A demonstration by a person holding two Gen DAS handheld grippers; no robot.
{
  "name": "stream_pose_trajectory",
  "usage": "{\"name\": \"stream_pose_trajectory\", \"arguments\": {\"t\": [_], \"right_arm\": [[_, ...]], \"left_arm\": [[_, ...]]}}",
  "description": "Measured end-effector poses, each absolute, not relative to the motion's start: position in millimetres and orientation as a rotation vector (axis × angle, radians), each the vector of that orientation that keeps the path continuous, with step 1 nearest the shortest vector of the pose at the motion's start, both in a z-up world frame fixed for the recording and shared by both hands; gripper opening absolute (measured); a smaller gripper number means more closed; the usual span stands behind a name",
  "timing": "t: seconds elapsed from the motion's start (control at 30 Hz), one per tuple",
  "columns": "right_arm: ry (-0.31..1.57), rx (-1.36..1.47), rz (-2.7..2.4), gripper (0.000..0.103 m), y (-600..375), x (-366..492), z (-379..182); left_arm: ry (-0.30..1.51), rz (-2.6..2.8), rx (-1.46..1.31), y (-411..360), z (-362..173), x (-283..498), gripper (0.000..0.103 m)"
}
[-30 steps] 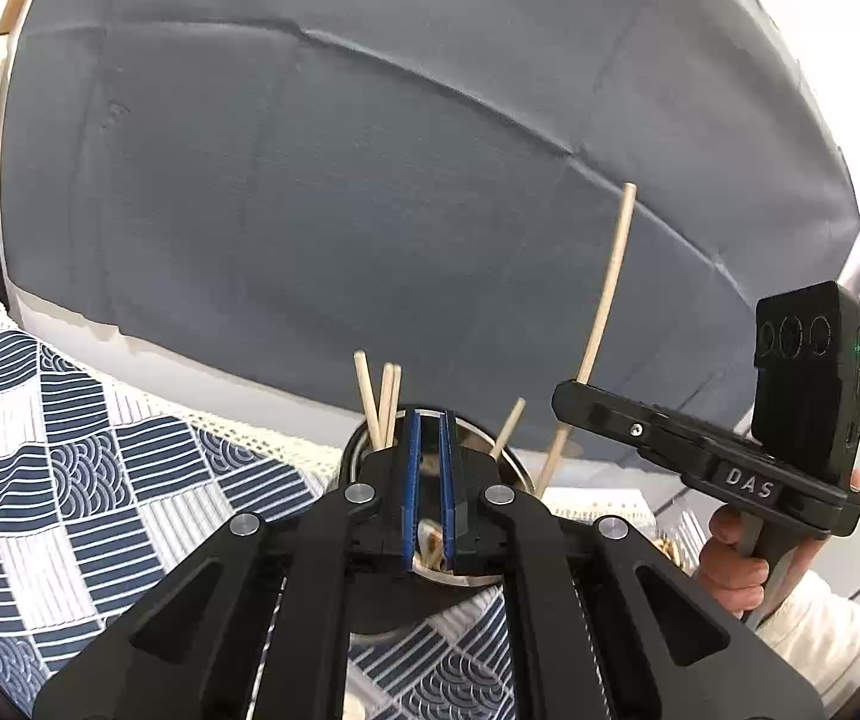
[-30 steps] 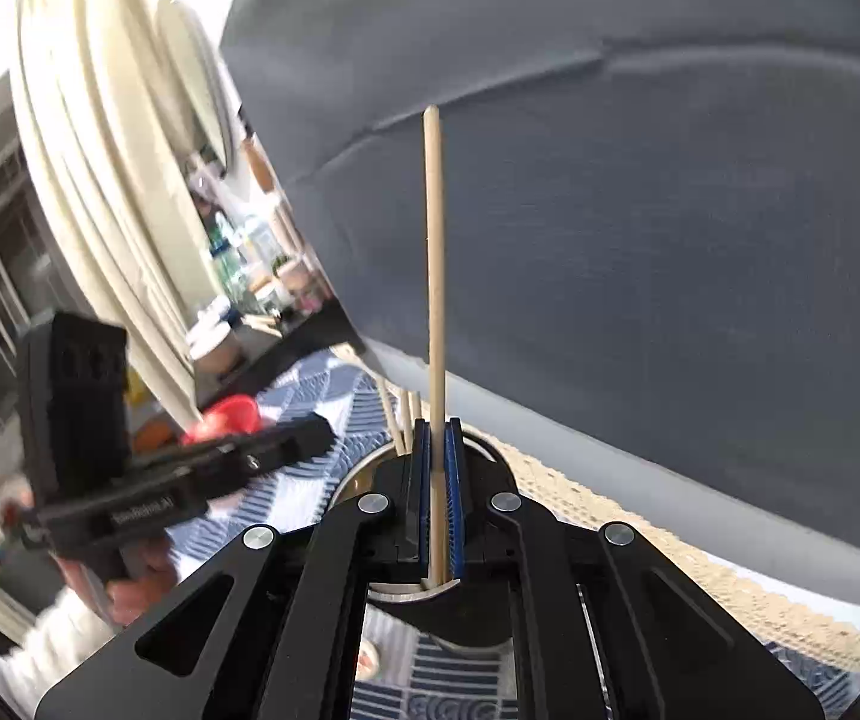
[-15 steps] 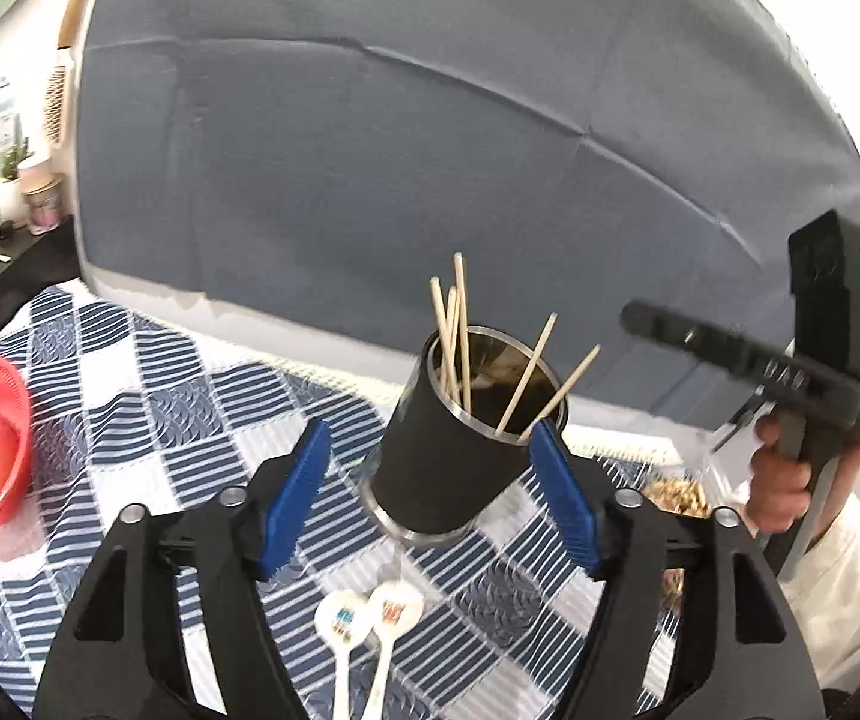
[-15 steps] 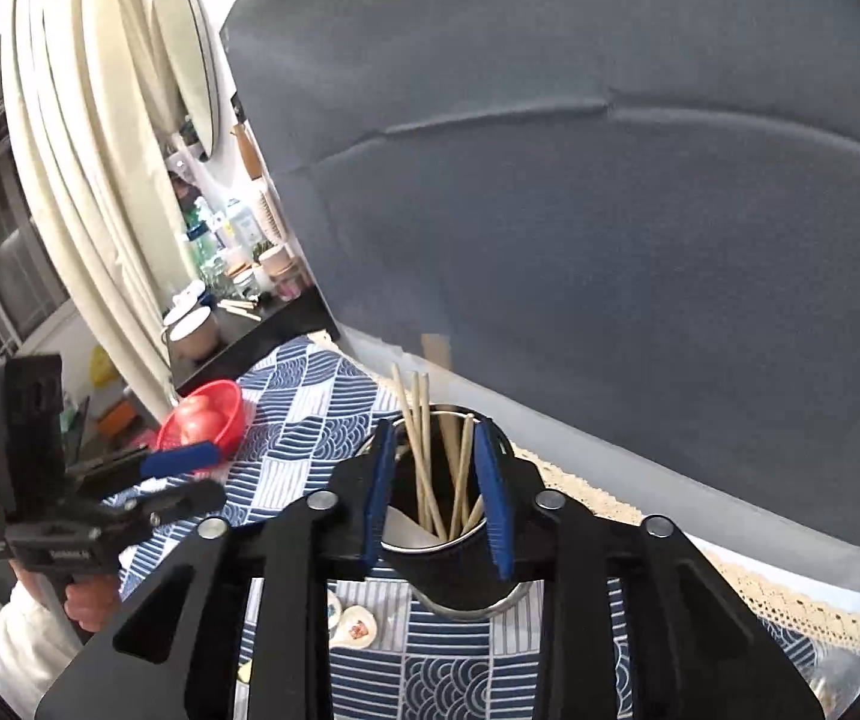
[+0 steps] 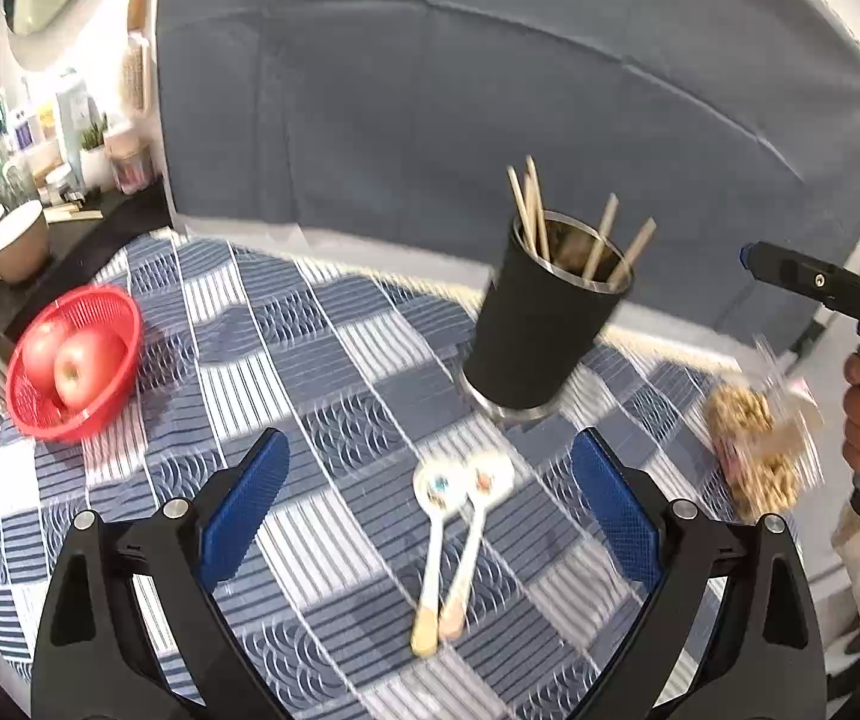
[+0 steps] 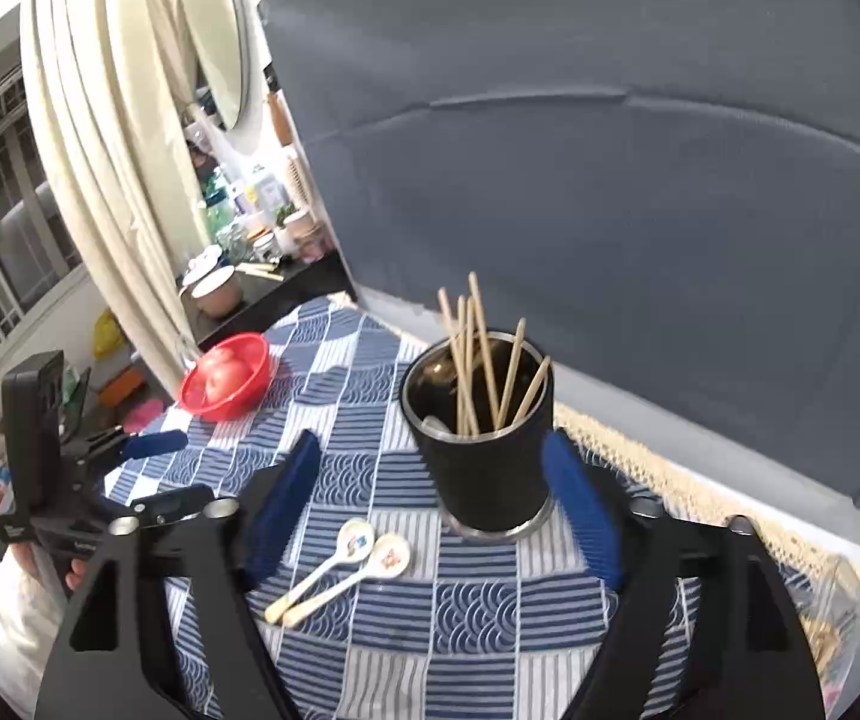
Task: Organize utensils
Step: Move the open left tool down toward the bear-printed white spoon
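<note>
STEP: chopsticks (image 6: 478, 360) stowed in cup (image 6: 484, 456), frame centre | LEFT gripper (image 5: 430, 498): jaws opening, empty | RIGHT gripper (image 6: 430, 510): jaws opening, astride cup, no contact | NEXT: grasp spoons (image 5: 454, 534) on desk (image 5: 321, 360), lower centre, judged.

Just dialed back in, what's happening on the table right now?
A person is tidying utensils with handheld tongs in each hand. The chopsticks stand in the black cup on the checked tablecloth. Both the left tongs and the right tongs are opening and hold nothing. Two white spoons lie side by side in front of the cup, not yet put away. A red basket of apples sits off to the side.
</note>
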State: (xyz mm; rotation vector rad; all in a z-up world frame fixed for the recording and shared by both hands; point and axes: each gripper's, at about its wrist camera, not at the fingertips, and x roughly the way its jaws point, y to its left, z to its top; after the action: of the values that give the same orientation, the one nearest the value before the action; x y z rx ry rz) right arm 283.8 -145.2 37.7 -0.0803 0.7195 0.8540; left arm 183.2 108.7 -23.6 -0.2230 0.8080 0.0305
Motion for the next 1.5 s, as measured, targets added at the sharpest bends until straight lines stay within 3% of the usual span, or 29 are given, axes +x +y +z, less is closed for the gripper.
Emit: {"name": "stream_pose_trajectory", "arguments": {"t": [0.07,0.67,1.5], "right_arm": [[0.718,-0.098,0.870,0.084,-146,274,33],[0.857,-0.182,0.903,0.090,-154,227,-17],[0.979,-0.262,1.053,0.090,-151,241,-56]], "left_arm": [[0.820,0.038,-0.221,108,-25,174,0.093],[0.922,0.062,-0.228,95,-52,120,0.096],[0.960,0.209,-0.281,45,-80,104,0.097]]}}
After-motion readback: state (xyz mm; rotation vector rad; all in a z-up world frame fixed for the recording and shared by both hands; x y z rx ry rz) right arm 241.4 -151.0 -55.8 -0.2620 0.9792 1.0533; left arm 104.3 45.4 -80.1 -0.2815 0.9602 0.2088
